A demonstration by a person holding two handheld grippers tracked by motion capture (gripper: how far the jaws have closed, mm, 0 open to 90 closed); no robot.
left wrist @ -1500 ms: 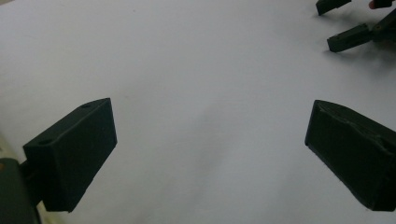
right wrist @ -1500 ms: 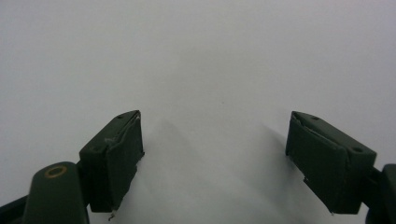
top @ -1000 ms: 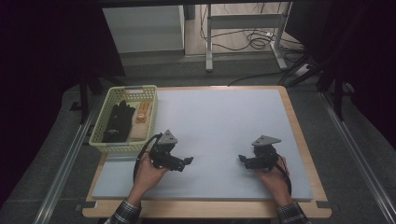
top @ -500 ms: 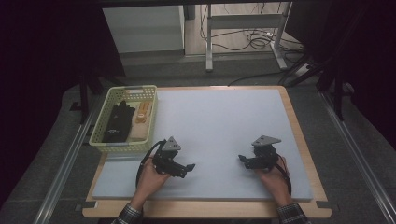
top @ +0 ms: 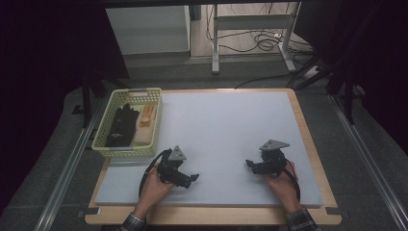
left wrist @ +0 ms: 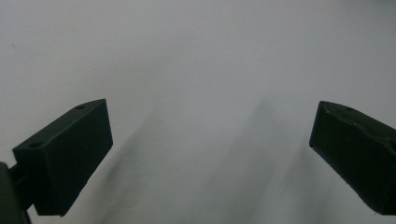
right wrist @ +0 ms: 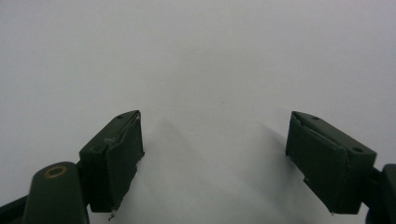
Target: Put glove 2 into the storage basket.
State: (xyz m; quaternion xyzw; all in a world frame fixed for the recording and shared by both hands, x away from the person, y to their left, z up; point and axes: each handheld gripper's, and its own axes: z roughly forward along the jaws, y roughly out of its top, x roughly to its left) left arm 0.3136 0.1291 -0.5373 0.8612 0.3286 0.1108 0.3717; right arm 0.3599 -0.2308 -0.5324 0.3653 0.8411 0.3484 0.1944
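Observation:
My left gripper (top: pixel 193 178) rests low over the pale grey mat (top: pixel 226 130) near its front left, held by a hand, pointing right. In the left gripper view its jaws stand wide apart with bare mat between them, so this gripper (left wrist: pixel 210 154) is open. My right gripper (top: pixel 249 164) sits at the front right of the mat, pointing left. In the right gripper view this gripper (right wrist: pixel 215 149) is open too, nothing between its black pads (right wrist: pixel 123 154).
A pale yellow mesh basket (top: pixel 117 148) stands at the mat's left edge. It holds a black glove-like item (top: pixel 121 125) and an orange-and-tan object (top: pixel 146 120). The wooden table border (top: pixel 308 139) frames the mat. Metal rails run along both sides.
My left gripper has slid toward the front and a little right over the mat. The right gripper has stayed where it was.

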